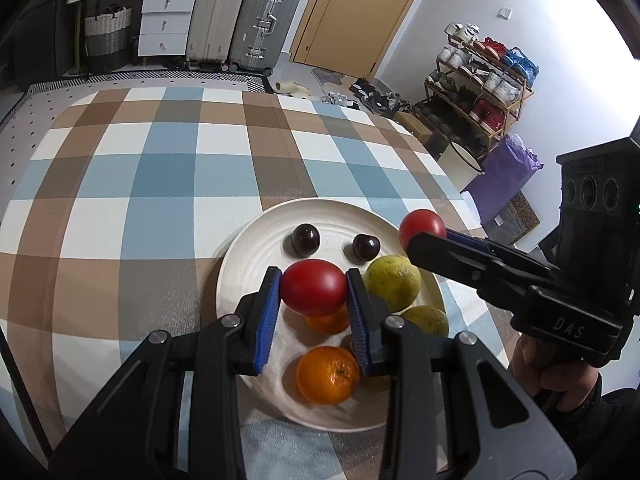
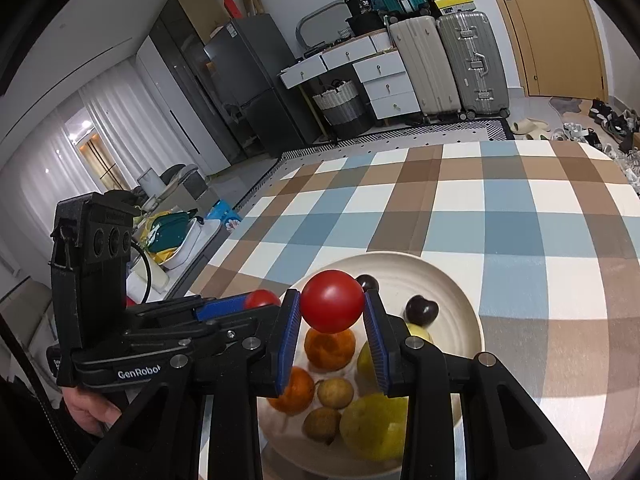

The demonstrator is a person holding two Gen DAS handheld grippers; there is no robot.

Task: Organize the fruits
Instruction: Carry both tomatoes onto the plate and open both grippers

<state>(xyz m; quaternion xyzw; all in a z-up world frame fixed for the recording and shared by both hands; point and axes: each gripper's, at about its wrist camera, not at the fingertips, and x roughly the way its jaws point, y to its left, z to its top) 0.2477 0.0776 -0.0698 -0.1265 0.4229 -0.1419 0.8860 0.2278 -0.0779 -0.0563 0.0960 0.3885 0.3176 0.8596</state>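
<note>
Left gripper (image 1: pixel 314 292) points forward and down, blue-padded fingers (image 1: pixel 269 312) closed tight on a red tomato (image 1: pixel 314 286), one pad on each side. Right gripper (image 2: pixel 332 312) same pose, angled down, fingers (image 2: pixel 290 336) clamped on a second red tomato (image 2: pixel 332 300). The two grippers sit side by side, near each other but apart; bare hands grip the handles, right hand (image 1: pixel 540 368) low at the left view's right edge, left hand (image 2: pixel 92 408) low at the right view's left edge.

Glossy smooth tomato (image 1: pixel 314 287), matt ribbed ceramic-looking plate (image 1: pixel 248 264), checked cloth (image 1: pixel 160 184) at 10 o'clock, ridged blue pads (image 1: pixel 269 316).
</note>
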